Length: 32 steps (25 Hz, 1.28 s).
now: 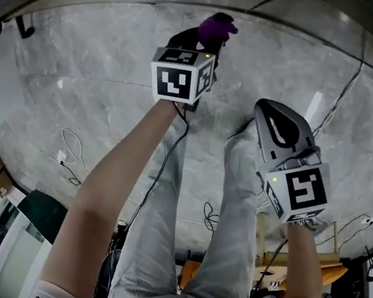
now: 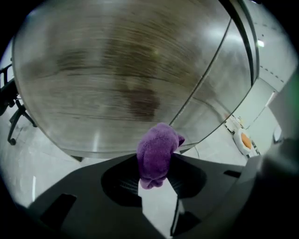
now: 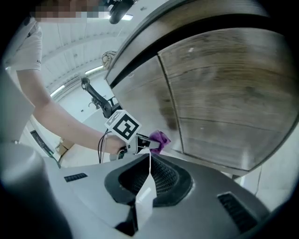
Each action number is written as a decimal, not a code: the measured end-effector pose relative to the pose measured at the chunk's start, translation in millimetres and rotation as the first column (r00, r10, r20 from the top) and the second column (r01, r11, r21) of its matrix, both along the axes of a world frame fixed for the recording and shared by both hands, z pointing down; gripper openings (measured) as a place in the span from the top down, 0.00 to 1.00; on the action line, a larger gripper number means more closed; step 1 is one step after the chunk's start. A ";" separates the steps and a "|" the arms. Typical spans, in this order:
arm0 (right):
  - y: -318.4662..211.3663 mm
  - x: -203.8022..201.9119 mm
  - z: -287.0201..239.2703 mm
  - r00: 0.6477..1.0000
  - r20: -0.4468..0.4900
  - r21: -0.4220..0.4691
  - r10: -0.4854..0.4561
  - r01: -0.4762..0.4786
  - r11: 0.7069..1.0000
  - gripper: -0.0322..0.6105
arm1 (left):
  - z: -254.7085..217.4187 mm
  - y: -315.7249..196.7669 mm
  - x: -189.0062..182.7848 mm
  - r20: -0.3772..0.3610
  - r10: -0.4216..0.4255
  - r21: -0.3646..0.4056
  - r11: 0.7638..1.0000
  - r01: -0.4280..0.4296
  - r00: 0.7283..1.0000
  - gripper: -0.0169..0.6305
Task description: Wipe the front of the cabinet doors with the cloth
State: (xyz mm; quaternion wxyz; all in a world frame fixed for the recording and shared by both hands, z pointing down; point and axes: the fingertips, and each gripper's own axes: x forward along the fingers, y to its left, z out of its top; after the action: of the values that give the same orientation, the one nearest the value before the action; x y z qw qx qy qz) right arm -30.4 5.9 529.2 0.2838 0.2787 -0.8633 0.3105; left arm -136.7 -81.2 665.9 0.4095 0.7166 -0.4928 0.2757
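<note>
**Cloth gripped and low on the doors, wipe about to start**

My left tongs (image 2: 156,173) were clamped tight on the cloth (image 2: 158,151), a purple wad bulging out past the tips. The wad sat near the bottom edge of the doors (image 2: 131,70), just left of the seam (image 2: 205,79) between two panels. My right tongs (image 3: 148,161) were closed tip to tip with nothing between them, held back from the doors and beside the left.

I judged the step to be the approach, or the very start of a stroke low on the doors. The next move called for pressing the wad flat to the wood and sweeping along the grain. Only a small knob of cloth stood proud of the tips. So I would have had to watch the angle to keep hard plastic off the door face.

No view settled whether the cloth was touching the doors or hanging just clear of them. The head view gave me mostly floor (image 1: 110,96) and my own legs, with the doors only a dark band at its top edge. The upper parts of the doors ran out of every frame, and I saw no handles. A darker patch on the wood above the cloth could have been shadow, reflection or dirt.
</note>
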 end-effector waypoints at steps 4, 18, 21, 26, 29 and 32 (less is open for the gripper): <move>-3.2 67.2 23.7 0.984 -0.050 -0.025 0.172 -0.174 0.985 0.90 | 17.2 -21.5 45.0 0.005 0.087 -0.028 0.996 -0.086 0.996 0.75; -20.8 7.4 39.0 0.952 -0.003 -0.030 0.306 -0.306 0.952 0.90 | 41.3 -43.1 -59.6 0.038 0.002 -0.132 0.991 0.003 0.999 0.75; -27.7 -32.5 38.5 0.957 0.020 -0.015 0.290 -0.290 0.957 0.90 | 43.6 -40.8 -115.8 0.074 -0.013 -0.148 0.989 0.024 0.997 0.75; -28.3 -82.9 40.2 0.964 0.038 -0.016 0.265 -0.264 0.964 0.90 | 38.6 -32.2 -206.4 0.150 -0.068 -0.152 0.984 0.091 0.986 0.75; -26.9 -104.3 38.8 0.966 0.045 -0.022 0.254 -0.253 0.967 0.90 | 33.7 -29.0 -248.4 0.185 -0.105 -0.147 0.980 0.133 0.977 0.75; -23.4 -116.0 35.0 0.967 0.060 -0.026 0.248 -0.247 0.969 0.90 | 27.0 -28.5 -272.5 0.203 -0.150 -0.134 0.975 0.179 0.968 0.75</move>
State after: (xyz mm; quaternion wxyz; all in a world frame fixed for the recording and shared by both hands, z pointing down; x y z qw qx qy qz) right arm -146.4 -17.4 564.2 0.2180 0.3717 -0.8274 0.3601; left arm -409.2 -109.7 692.9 0.4348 0.6101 -0.5653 0.3451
